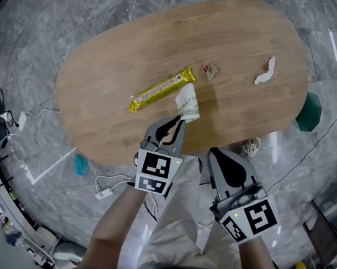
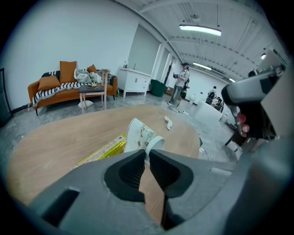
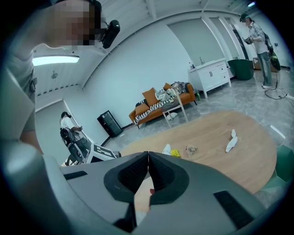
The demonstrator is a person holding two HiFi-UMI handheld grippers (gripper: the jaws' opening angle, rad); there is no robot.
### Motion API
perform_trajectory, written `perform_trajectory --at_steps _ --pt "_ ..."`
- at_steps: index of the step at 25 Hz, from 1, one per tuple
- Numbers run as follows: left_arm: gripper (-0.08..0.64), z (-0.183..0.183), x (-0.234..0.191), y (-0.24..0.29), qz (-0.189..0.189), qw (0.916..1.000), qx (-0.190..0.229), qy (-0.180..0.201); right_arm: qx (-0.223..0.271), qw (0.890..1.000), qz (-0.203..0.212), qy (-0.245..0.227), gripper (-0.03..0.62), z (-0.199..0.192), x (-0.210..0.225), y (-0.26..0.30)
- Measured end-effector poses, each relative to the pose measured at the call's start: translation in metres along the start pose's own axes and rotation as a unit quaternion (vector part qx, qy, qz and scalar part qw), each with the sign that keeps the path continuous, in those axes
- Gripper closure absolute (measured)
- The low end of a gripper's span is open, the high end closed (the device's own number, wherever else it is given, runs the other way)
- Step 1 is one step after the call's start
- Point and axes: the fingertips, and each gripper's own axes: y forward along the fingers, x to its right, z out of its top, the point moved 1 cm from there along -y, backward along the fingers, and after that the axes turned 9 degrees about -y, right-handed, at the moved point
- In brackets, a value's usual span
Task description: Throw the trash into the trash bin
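The white paper cup with a printed pattern (image 1: 188, 102) lay on its side on the oval wooden table (image 1: 245, 42), near the edge closest to the person. Its long axis ran straight away from the left gripper (image 1: 180, 121) toward the table's middle, and its far end lay just beside the long yellow foil wrapper (image 1: 161, 89), which lay slantwise. The left gripper's jaws pinched the edge of the cup's near end. The right gripper (image 1: 218, 156) hung just off the table's edge, jaws pressed together on nothing. A dark green bin (image 1: 310, 113) stood on the floor at the table's right.
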Motion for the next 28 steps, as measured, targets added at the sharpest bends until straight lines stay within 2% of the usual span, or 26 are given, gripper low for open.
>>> perform_trajectory --at_steps 3,12,18,28 --pt "0.518 0.002 0.007 0.006 0.002 1.0 0.002 0.007 -0.002 1.0 -0.001 0.005 0.583 -0.003 0.01 -0.009" --pt "0.518 0.017 0.037 0.025 0.021 0.9996 0.01 -0.013 -0.003 1.0 -0.004 0.014 0.583 -0.009 0.055 -0.036" --pt "0.518 0.027 0.064 0.04 0.017 0.9996 0.021 -0.009 0.005 1.0 -0.008 0.013 0.583 -0.011 0.077 -0.053" --pt "0.518 0.036 0.111 0.068 0.007 0.9998 0.016 0.001 0.019 1.0 -0.009 0.014 0.583 -0.009 0.116 -0.085"
